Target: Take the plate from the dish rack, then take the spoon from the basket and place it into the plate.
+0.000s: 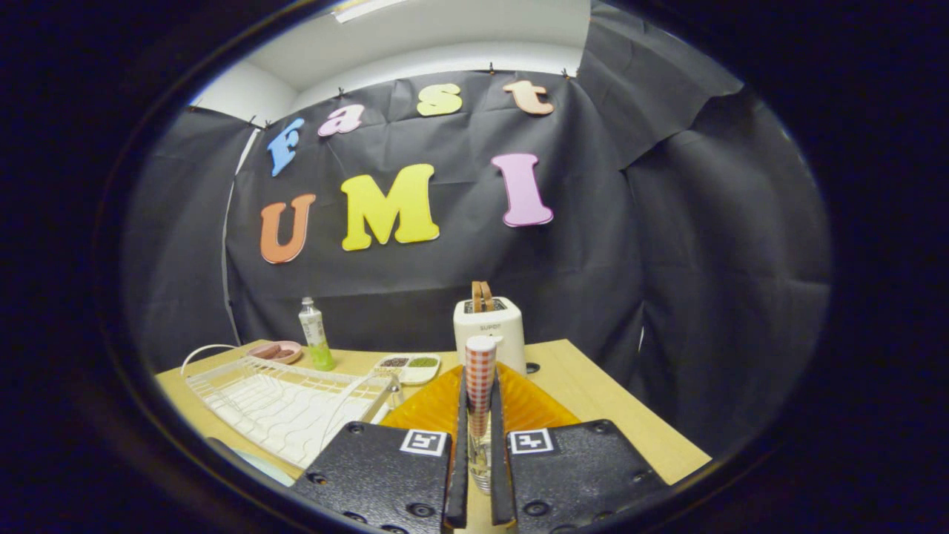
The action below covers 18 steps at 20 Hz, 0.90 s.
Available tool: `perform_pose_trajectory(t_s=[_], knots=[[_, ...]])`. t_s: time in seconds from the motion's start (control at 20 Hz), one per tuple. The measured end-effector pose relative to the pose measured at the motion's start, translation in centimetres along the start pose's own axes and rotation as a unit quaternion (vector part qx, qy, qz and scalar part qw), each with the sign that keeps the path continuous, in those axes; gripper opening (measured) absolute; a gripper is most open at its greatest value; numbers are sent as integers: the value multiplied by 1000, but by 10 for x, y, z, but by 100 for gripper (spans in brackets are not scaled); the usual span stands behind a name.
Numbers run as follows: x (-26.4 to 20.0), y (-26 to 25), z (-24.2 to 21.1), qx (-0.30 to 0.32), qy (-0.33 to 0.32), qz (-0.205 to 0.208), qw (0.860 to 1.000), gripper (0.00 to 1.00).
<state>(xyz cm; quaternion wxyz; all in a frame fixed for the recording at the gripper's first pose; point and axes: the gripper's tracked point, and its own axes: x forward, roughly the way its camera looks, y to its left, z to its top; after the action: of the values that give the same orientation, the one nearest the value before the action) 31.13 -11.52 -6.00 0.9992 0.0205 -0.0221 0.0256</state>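
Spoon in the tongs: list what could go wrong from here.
1. The tongs pinch the spoon upright, low on its length, with its checked handle standing tall above them; it might pivot or slip while carried.
2. The orange plate lies just ahead with the toaster close behind it; overshooting could knock the toaster.

rack (282, 404) left of plate (526, 404); toaster (489, 322) behind

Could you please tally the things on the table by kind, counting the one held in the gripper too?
Dishes: 3, namely orange plate, pink dish, divided tray
Utensils: 1, spoon, clamped between the gripper fingers
Bottles: 1, bottle
Appliances: 1, toaster
Racks: 1, dish rack
Total: 7
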Motion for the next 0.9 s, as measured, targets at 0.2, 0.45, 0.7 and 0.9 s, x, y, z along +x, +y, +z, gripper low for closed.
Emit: perform_pose_trajectory(t_s=[0.2,0.45,0.7,0.9], knots=[[-22,3,45,14,-27,-23,999,17],[-61,17,109,11,-62,-24,998,17],[-113,46,172,-1,-97,-14,995,17],[-148,71,190,-4,-100,-8,995,17]])
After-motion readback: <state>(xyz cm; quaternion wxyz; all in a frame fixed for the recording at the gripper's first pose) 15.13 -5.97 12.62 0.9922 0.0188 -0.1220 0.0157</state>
